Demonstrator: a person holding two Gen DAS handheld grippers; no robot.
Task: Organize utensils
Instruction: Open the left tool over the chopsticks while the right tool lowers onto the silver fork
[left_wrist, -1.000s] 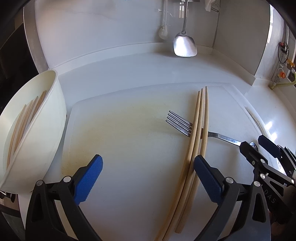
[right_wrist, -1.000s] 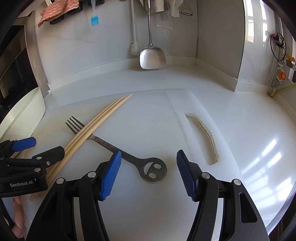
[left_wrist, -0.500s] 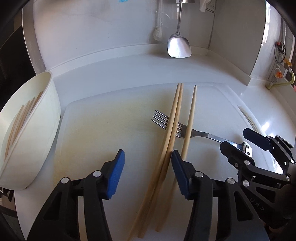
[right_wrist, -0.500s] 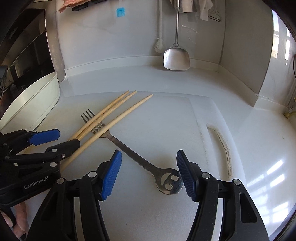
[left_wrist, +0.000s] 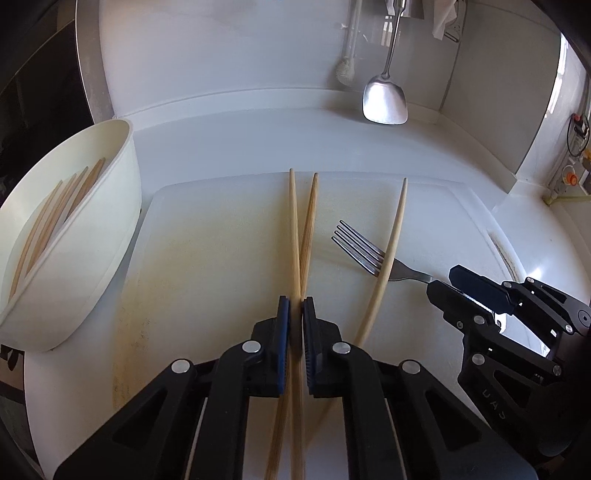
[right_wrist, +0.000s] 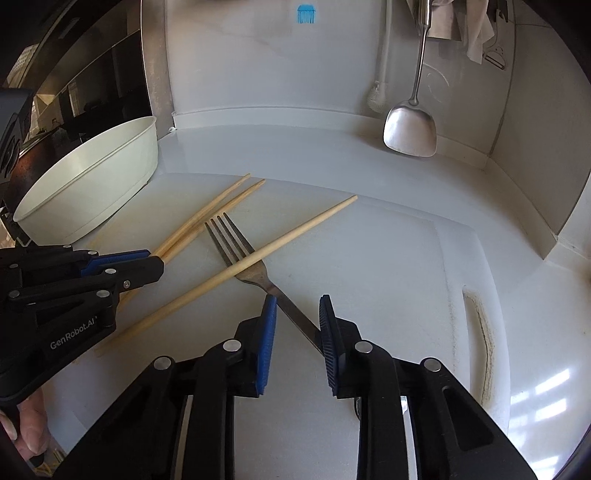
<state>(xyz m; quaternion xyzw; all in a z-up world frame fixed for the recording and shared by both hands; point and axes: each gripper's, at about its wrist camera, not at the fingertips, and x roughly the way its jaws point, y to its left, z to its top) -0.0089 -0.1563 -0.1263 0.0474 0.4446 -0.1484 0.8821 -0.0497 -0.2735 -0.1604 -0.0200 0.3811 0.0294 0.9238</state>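
My left gripper (left_wrist: 295, 308) is shut on two wooden chopsticks (left_wrist: 294, 229) that cross between its blue pads and lie on the white cutting board (left_wrist: 221, 240). A third chopstick (left_wrist: 391, 251) rests loose across the neck of a metal fork (left_wrist: 358, 247). Seen from the right wrist, the jaws of my right gripper (right_wrist: 298, 301) are closing, with the handle of the fork (right_wrist: 229, 240) running slantwise between them, flat on the board (right_wrist: 369, 258). The left gripper (right_wrist: 155, 260) and its chopstick pair (right_wrist: 207, 218) appear at the left. The right gripper (left_wrist: 443, 282) straddles the fork handle.
A cream bowl (left_wrist: 110, 221) at the board's left holds several chopsticks (left_wrist: 55, 214); it also shows in the right wrist view (right_wrist: 92, 192). A steel spatula (right_wrist: 410, 129) and a brush (right_wrist: 376, 96) hang on the back wall. A hand (right_wrist: 26, 424) shows at the lower left.
The left jaws closed from wide open onto two chopsticks, which slid left off the fork and apart from the third. The right jaws narrowed around the fork handle.
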